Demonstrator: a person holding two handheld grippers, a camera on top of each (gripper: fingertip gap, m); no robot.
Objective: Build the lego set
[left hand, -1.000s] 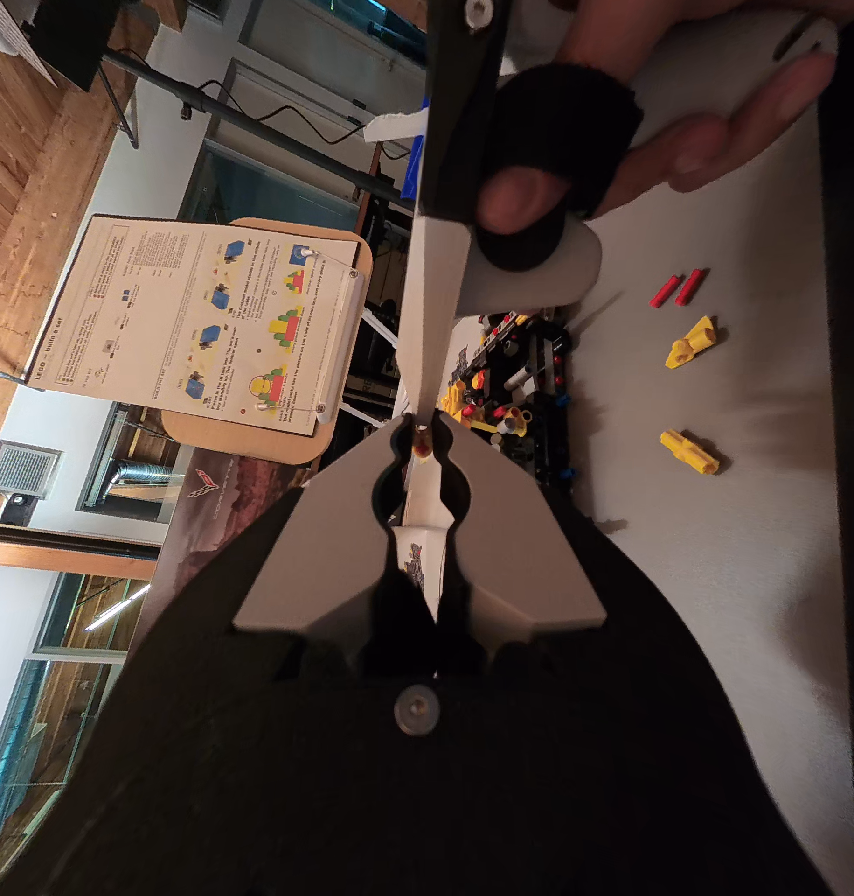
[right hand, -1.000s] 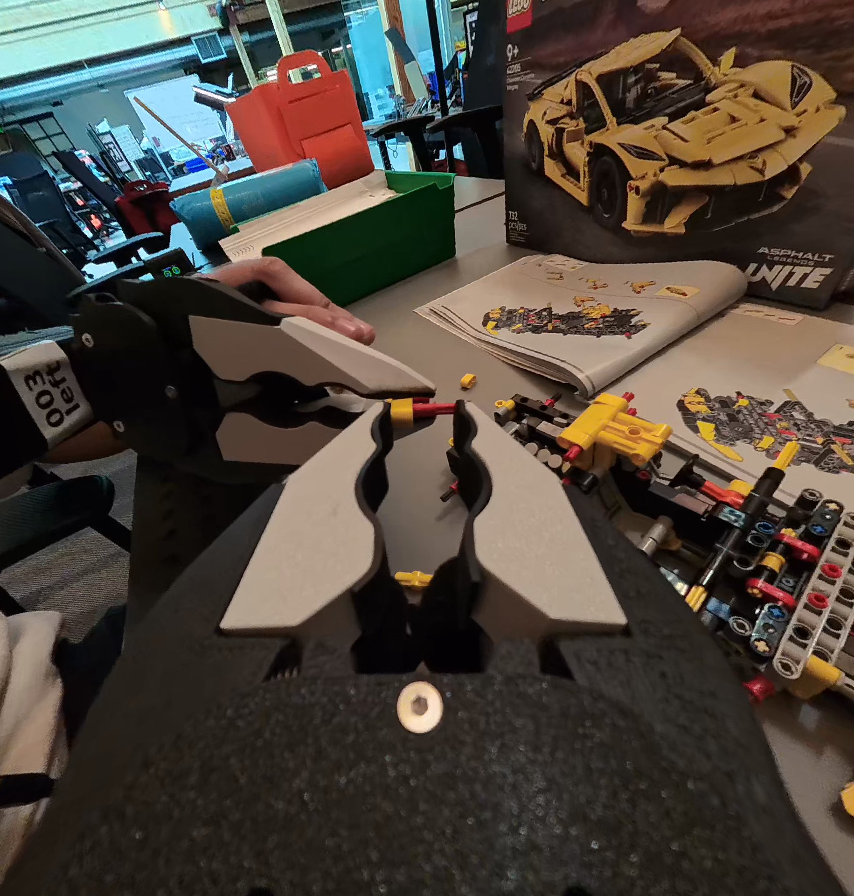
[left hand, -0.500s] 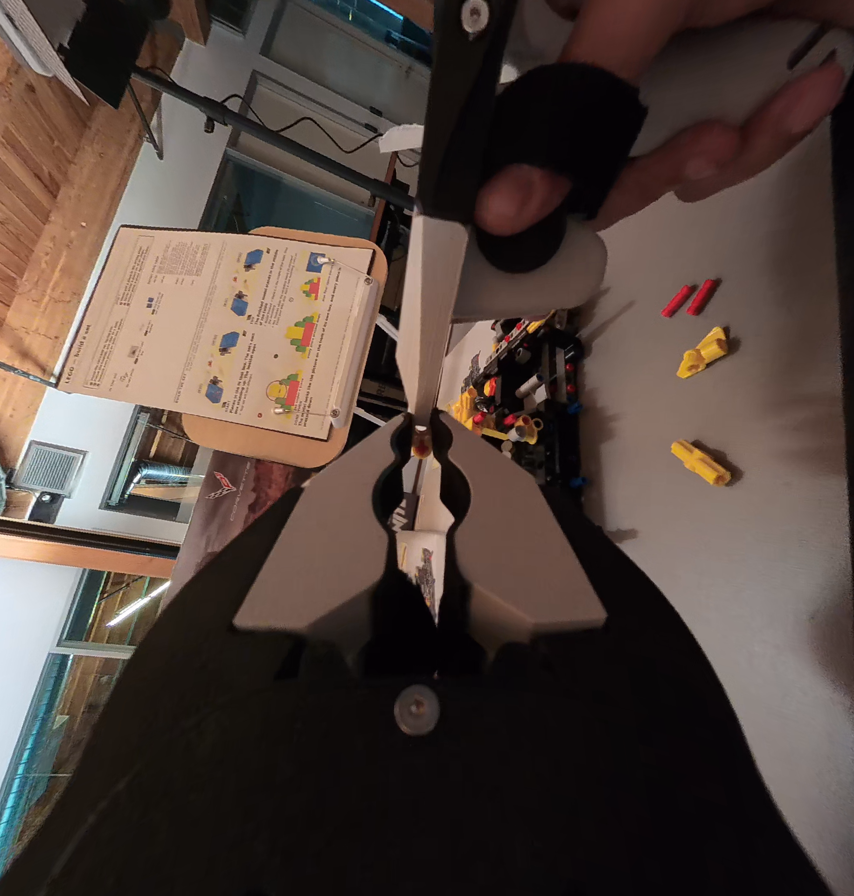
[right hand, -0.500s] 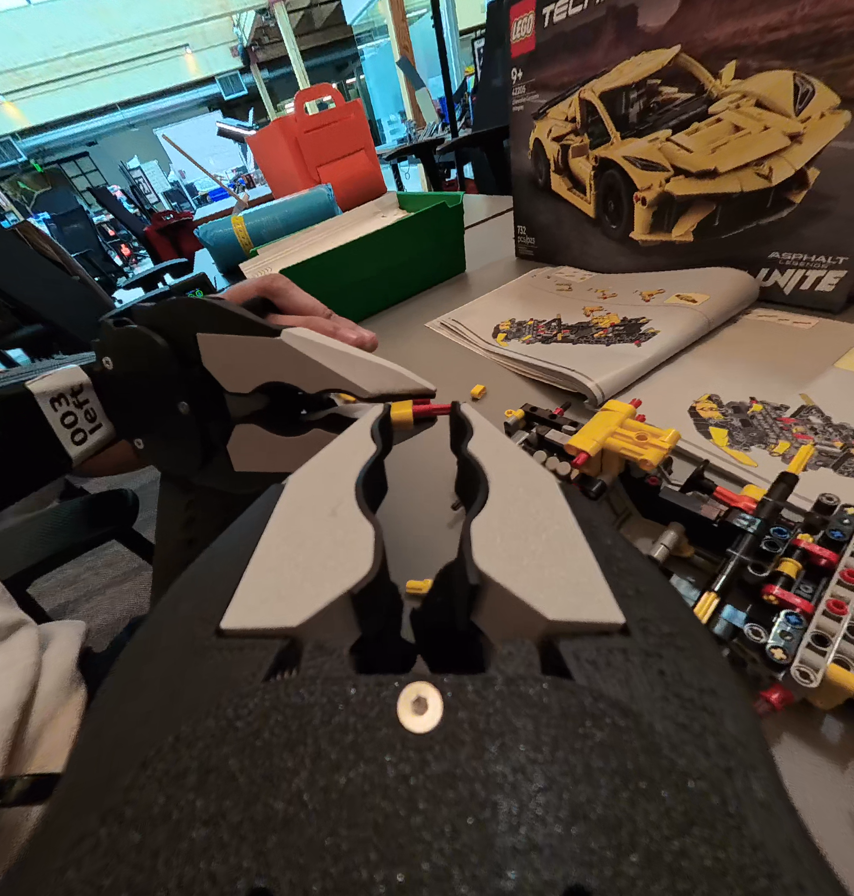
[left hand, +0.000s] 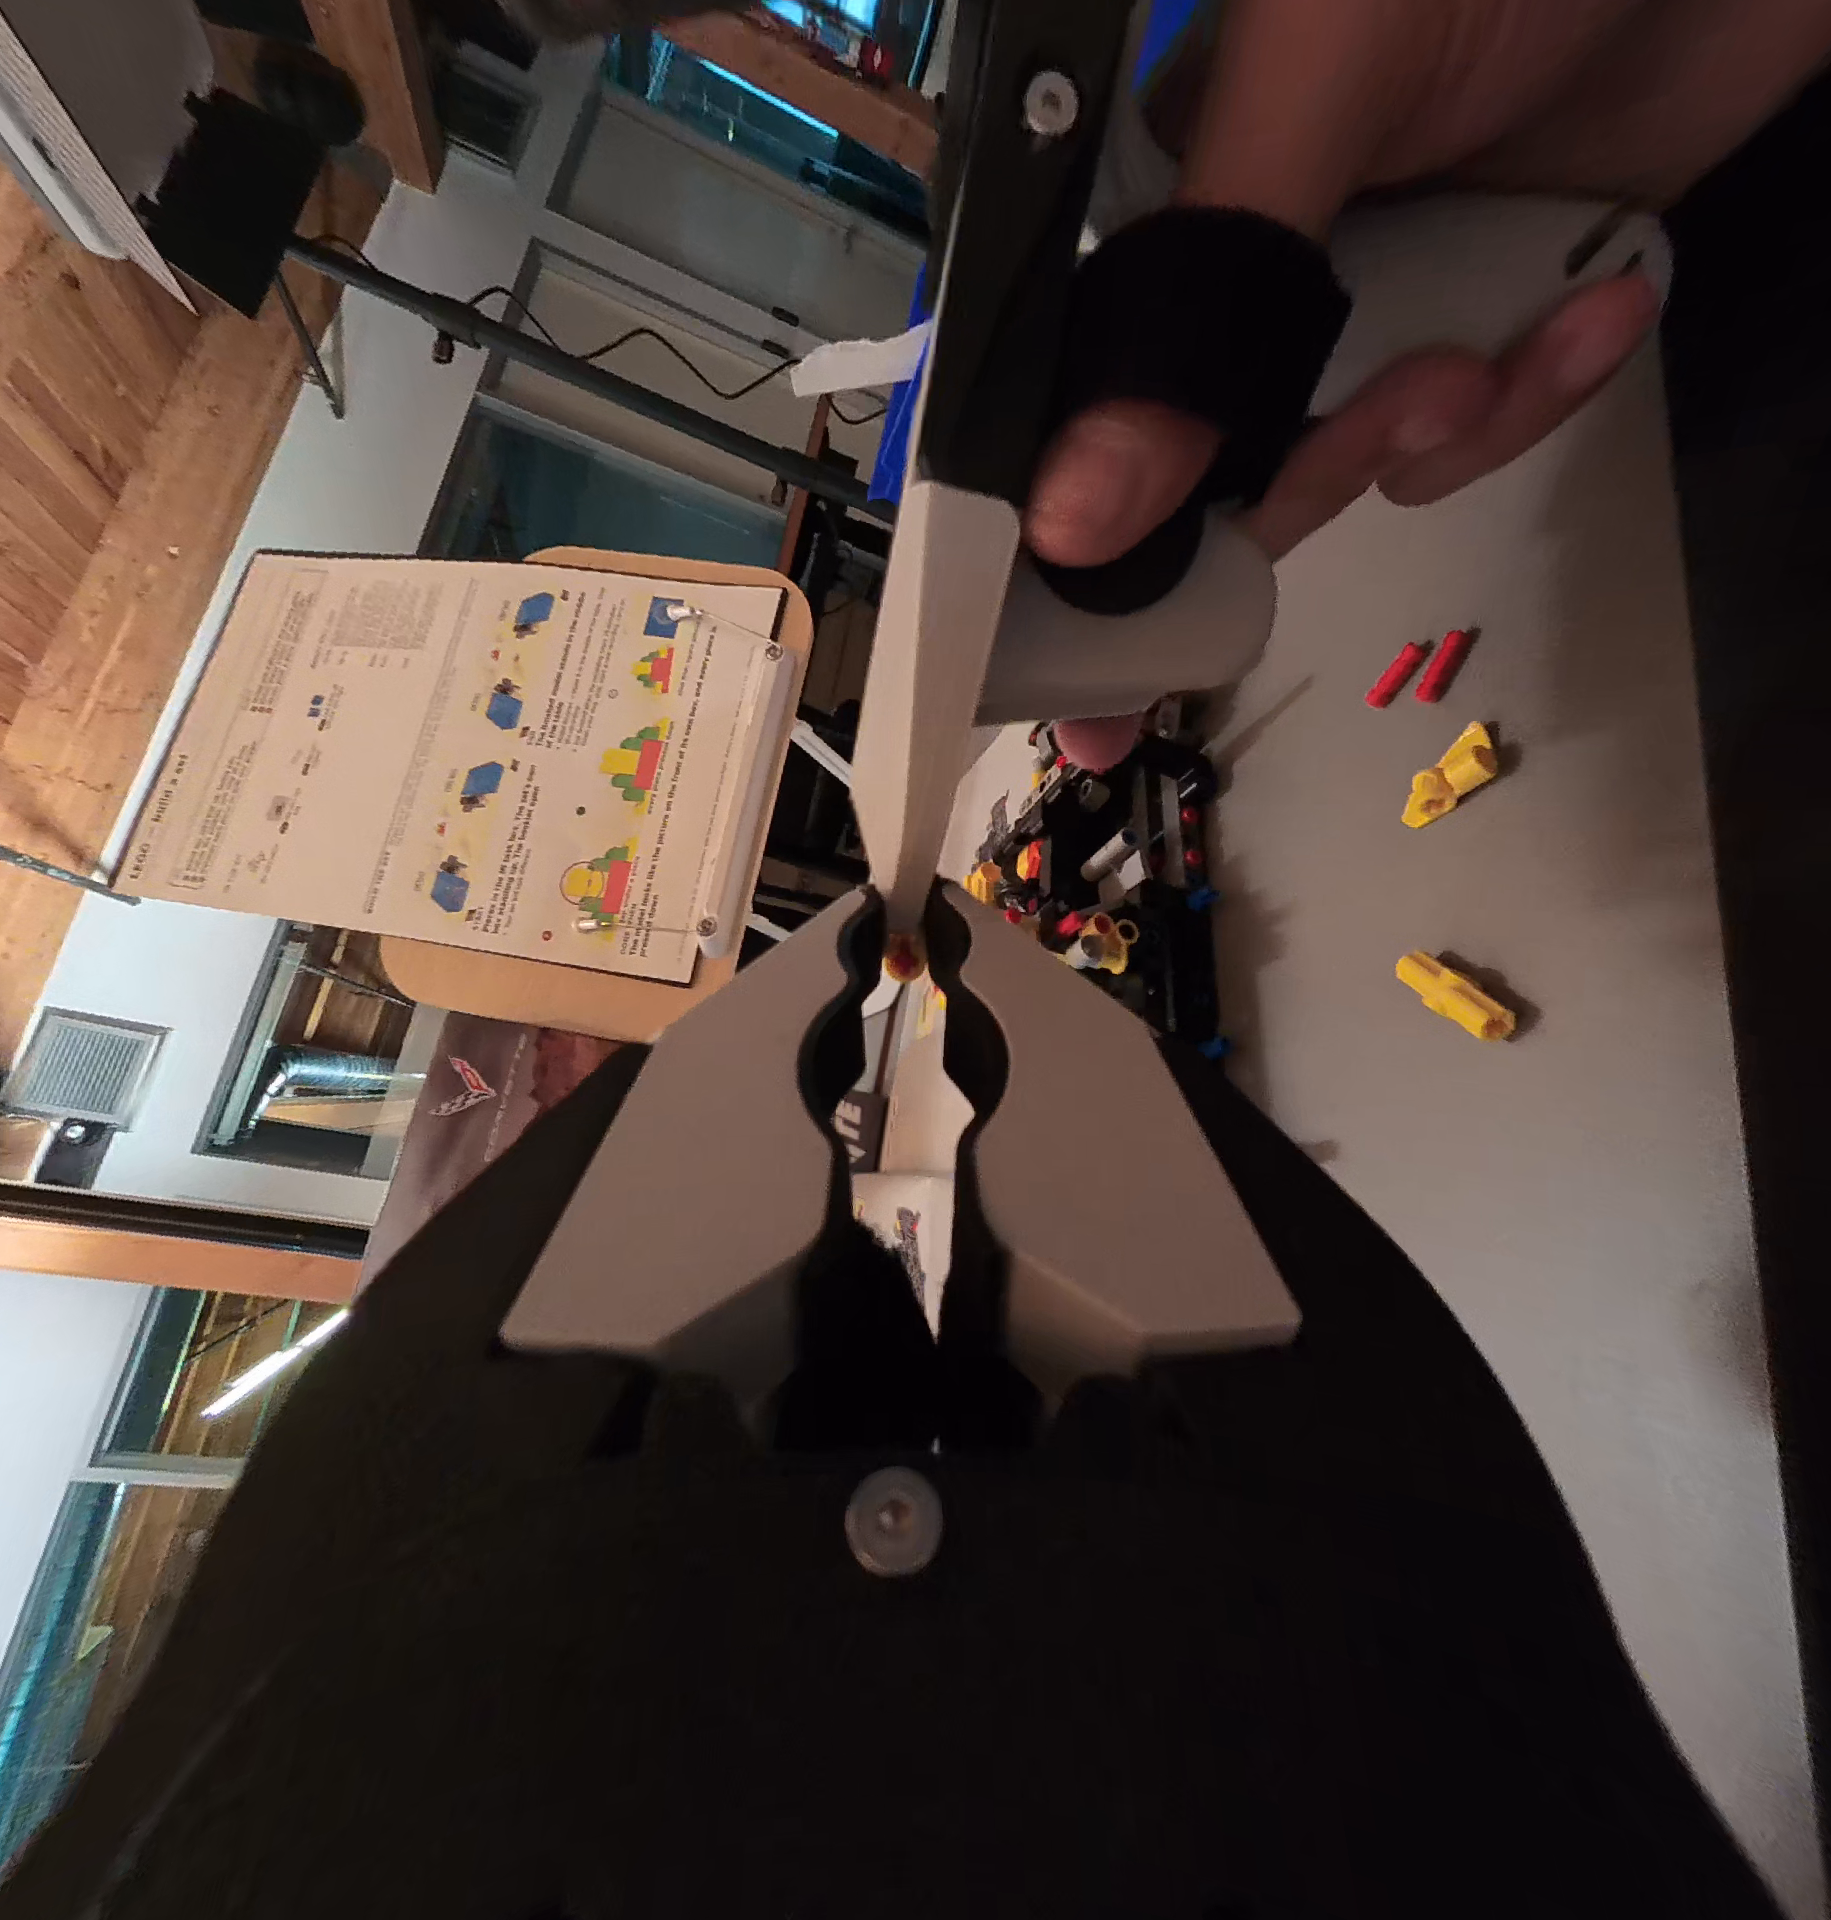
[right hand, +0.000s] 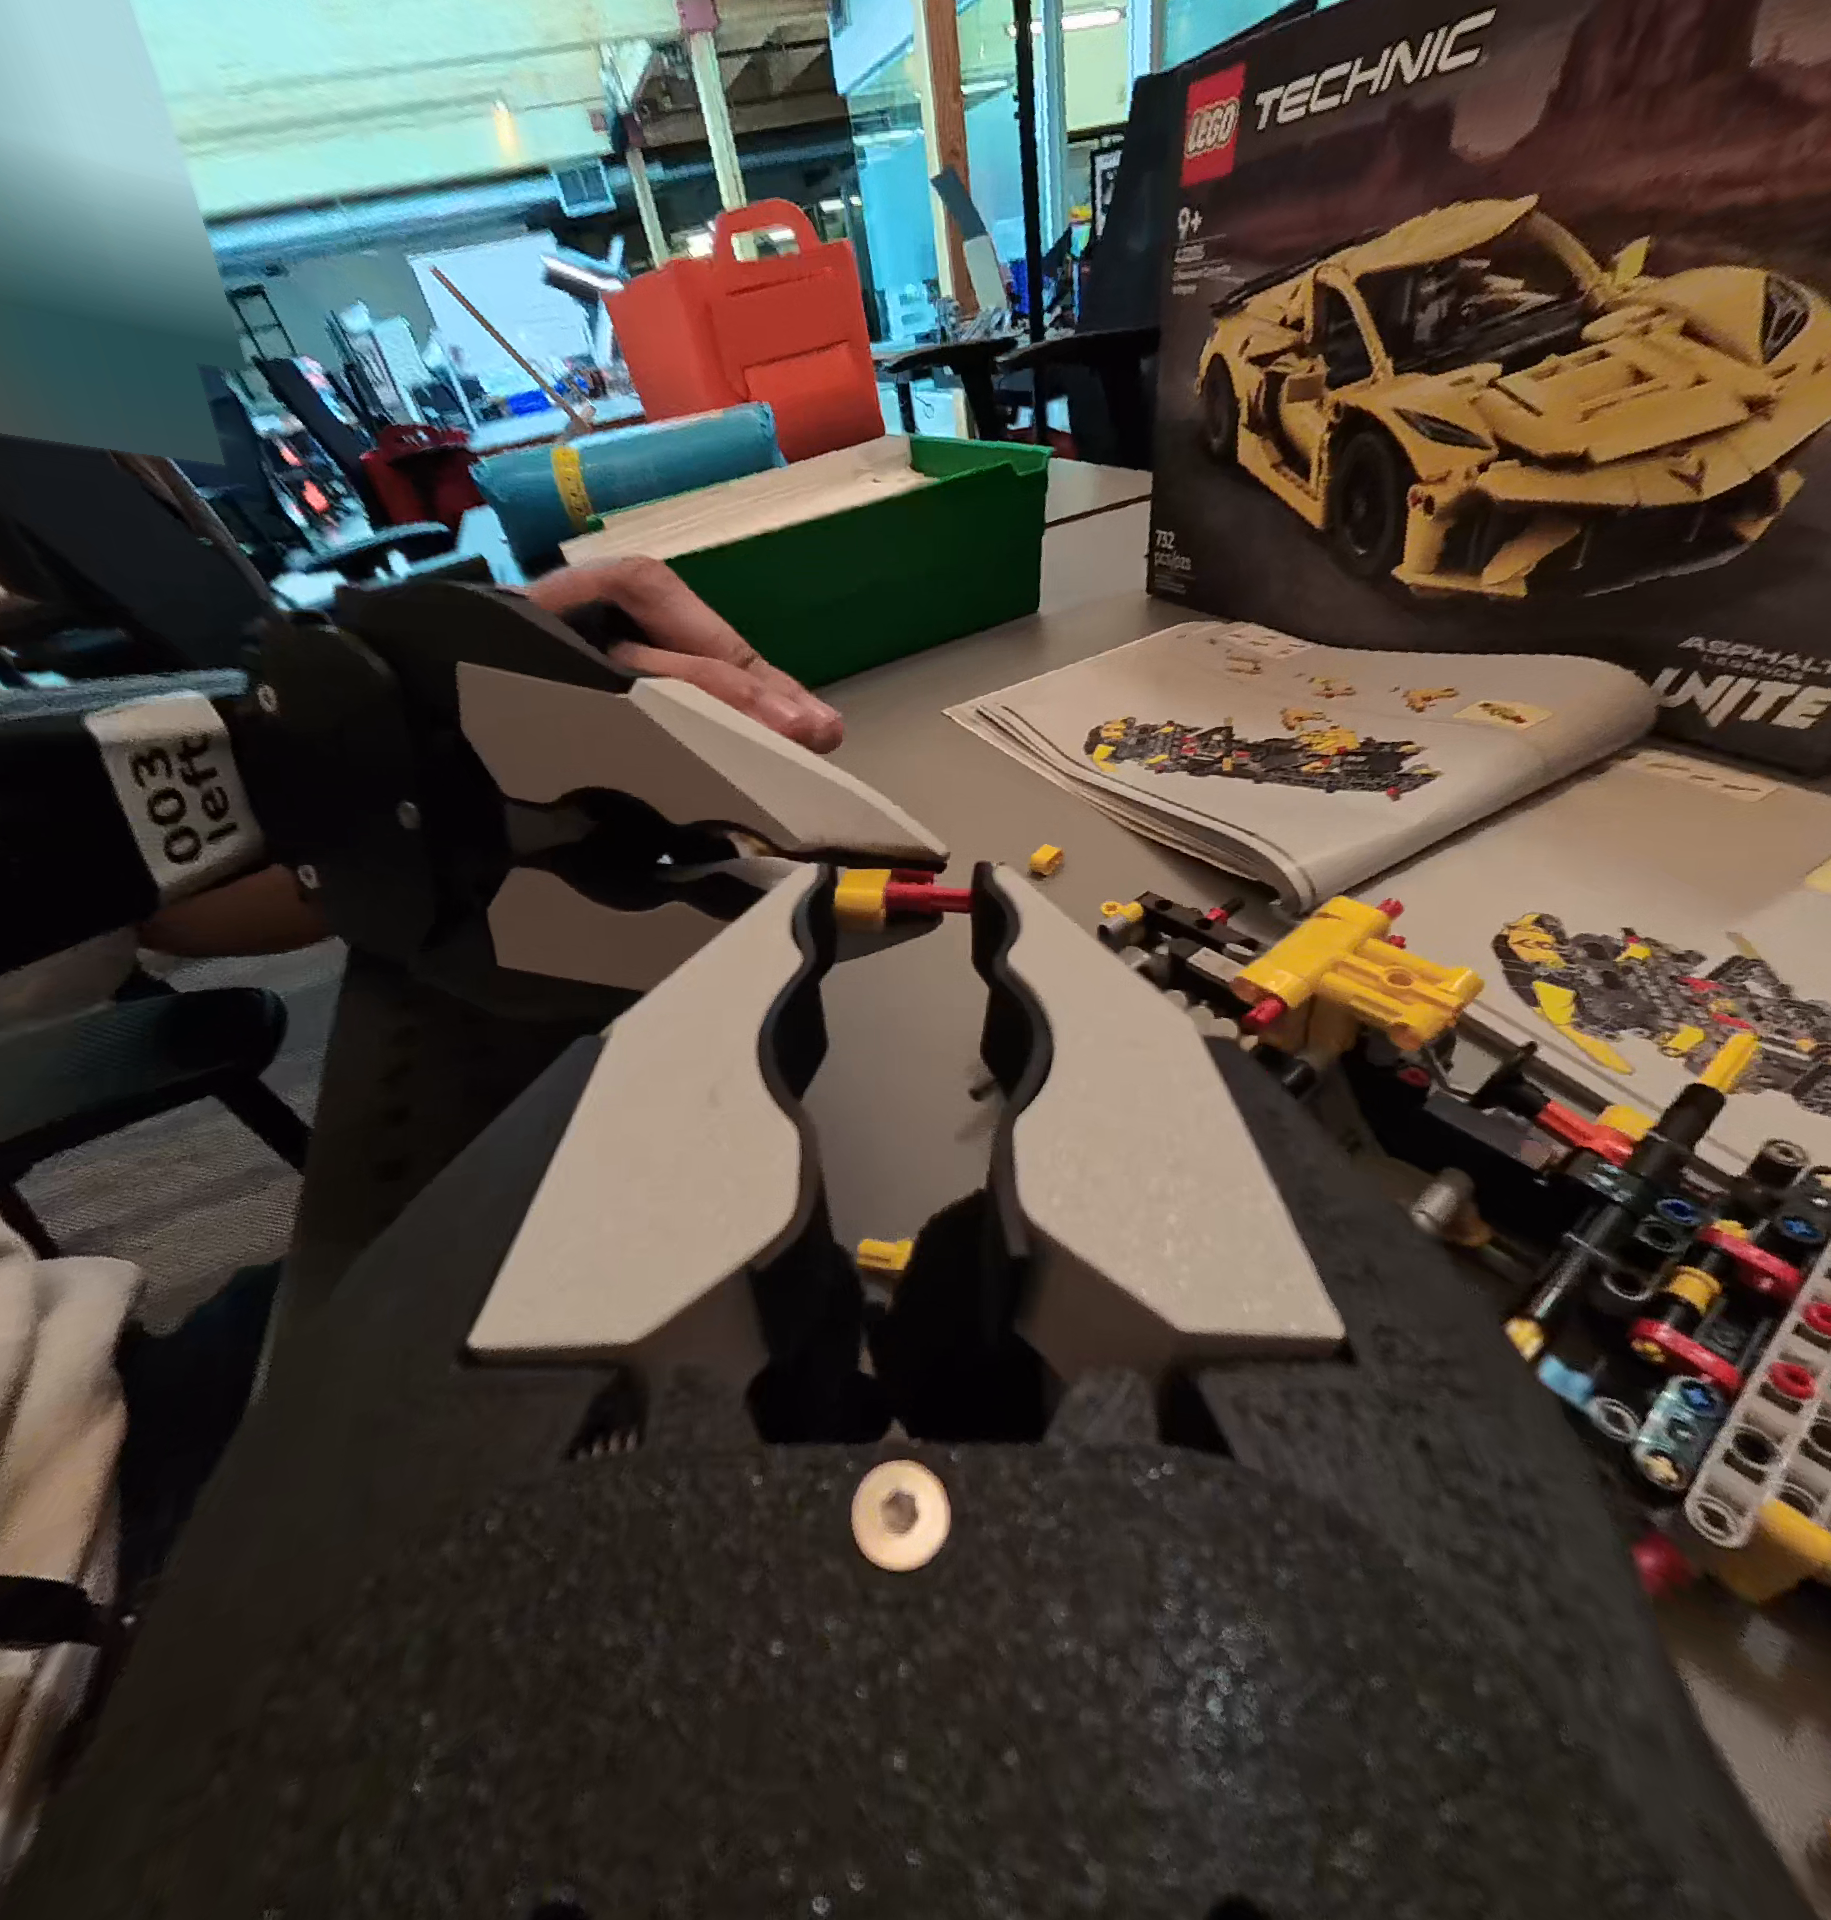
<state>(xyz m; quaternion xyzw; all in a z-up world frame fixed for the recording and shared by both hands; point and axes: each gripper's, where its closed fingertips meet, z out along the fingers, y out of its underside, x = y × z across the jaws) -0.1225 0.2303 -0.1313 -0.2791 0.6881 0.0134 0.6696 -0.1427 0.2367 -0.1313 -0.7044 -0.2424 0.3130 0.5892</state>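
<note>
My left gripper (left hand: 903, 914) is shut on a small yellow connector with a red pin (left hand: 903, 956) in it, held above the grey table (left hand: 1513, 1299). In the right wrist view the left gripper (right hand: 875, 873) comes in from the left with the yellow connector (right hand: 859, 894) and the red pin (right hand: 926, 899) pointing right. My right gripper (right hand: 898, 885) has its jaws apart, one tip at each end of this piece, the right tip touching the pin's end. The part-built black chassis (right hand: 1721, 1299) lies to the right; it also shows in the left wrist view (left hand: 1119, 862).
The set's box (right hand: 1513, 364) stands at the back right with an open booklet (right hand: 1306, 748) before it. A green bin (right hand: 869, 561) and orange bag (right hand: 755, 312) are behind. Two yellow connectors (left hand: 1451, 774) (left hand: 1456, 995) and two red pins (left hand: 1420, 665) lie loose.
Both grippers have stayed together at the small piece. My right gripper's jaws have drawn in slightly around it. The grippers have shifted a little relative to the table.
</note>
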